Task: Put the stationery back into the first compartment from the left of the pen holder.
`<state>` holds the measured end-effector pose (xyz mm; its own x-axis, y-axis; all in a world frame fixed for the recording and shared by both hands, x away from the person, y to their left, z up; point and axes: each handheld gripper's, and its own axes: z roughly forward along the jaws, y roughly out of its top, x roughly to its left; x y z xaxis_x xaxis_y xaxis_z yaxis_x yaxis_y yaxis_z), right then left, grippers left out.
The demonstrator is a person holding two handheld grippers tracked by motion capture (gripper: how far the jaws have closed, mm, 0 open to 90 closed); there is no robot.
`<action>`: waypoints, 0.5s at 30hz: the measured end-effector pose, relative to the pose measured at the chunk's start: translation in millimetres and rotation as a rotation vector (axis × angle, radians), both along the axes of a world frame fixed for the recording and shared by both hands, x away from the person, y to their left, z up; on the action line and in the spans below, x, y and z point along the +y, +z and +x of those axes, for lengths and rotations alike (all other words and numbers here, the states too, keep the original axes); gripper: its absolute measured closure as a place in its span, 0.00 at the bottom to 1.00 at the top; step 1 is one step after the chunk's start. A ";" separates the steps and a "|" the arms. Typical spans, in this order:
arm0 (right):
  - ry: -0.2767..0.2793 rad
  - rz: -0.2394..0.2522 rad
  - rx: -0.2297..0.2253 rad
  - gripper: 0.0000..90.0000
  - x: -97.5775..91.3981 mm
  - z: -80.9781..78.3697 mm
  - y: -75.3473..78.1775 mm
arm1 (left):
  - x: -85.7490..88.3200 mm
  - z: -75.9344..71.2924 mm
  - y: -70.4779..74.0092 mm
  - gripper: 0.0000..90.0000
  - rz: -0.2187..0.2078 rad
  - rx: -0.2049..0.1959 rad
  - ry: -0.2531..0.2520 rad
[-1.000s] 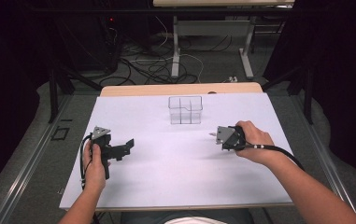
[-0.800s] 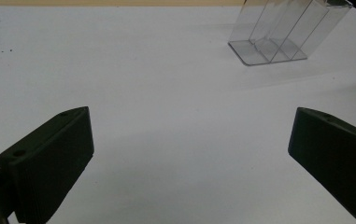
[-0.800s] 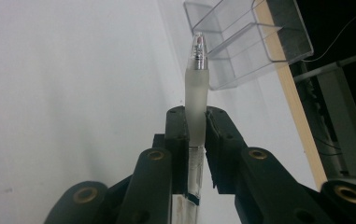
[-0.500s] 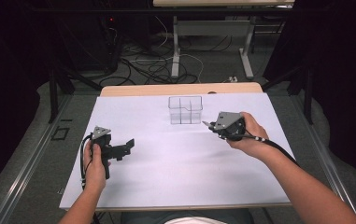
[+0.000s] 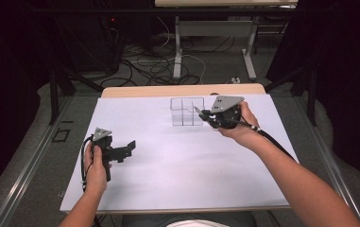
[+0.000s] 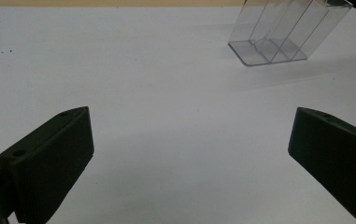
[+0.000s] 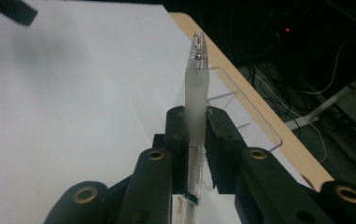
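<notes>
1. From the high view, my right gripper [image 5: 201, 111] hangs above the table's far edge, just right of the clear divided organizer [image 5: 187, 111] that stands on the white table top [image 5: 177, 175] near the middle of that far edge. That view cannot show what I carry; something thin pokes out toward the organizer.
2. My right gripper view settles it: my jaws are pinched on a pen [image 7: 196, 93] with a frosted barrel and a clear tip, held along the jaws with the tip pointing away from me. Behind the pen I see the organizer's clear wall and the table's wooden far edge.
3. My left gripper [image 5: 129, 145] rests low over the near-left part of the table, well apart from the organizer. In the high view its jaws look spread, but they are small there.
4. My left gripper view makes it plain: my two black jaws stand wide apart with bare white table between them. It also shows the organizer [image 6: 285, 32] toward the far right, with its inner dividers, which the high view barely gives.
5. Against a second ago: my right hand has risen off the table and travelled toward the far edge, from well right of the organizer to just beside it, grip unchanged. My left hand has kept its place.
</notes>
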<state>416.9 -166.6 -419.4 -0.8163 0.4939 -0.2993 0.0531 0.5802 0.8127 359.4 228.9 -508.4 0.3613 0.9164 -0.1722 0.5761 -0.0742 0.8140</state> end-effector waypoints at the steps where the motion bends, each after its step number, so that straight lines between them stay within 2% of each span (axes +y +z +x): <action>1: -0.001 0.014 0.000 0.89 1.6 1.9 2.1 | 0.2 0.0 0.0 0.00 0.000 0.000 -0.001; 7: -0.016 0.077 0.010 0.89 12.1 10.8 11.5 | 0.0 0.3 -0.4 0.00 -0.001 -0.005 0.002; 15: -0.039 0.173 0.026 0.89 25.1 23.5 15.6 | 0.1 1.1 -1.0 0.00 -0.004 -0.007 0.002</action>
<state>440.4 -141.5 -403.8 -0.8017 0.5681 -0.1856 0.0957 0.4286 0.8984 360.5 229.0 -509.5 0.3609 0.9164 -0.1729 0.5704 -0.0703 0.8183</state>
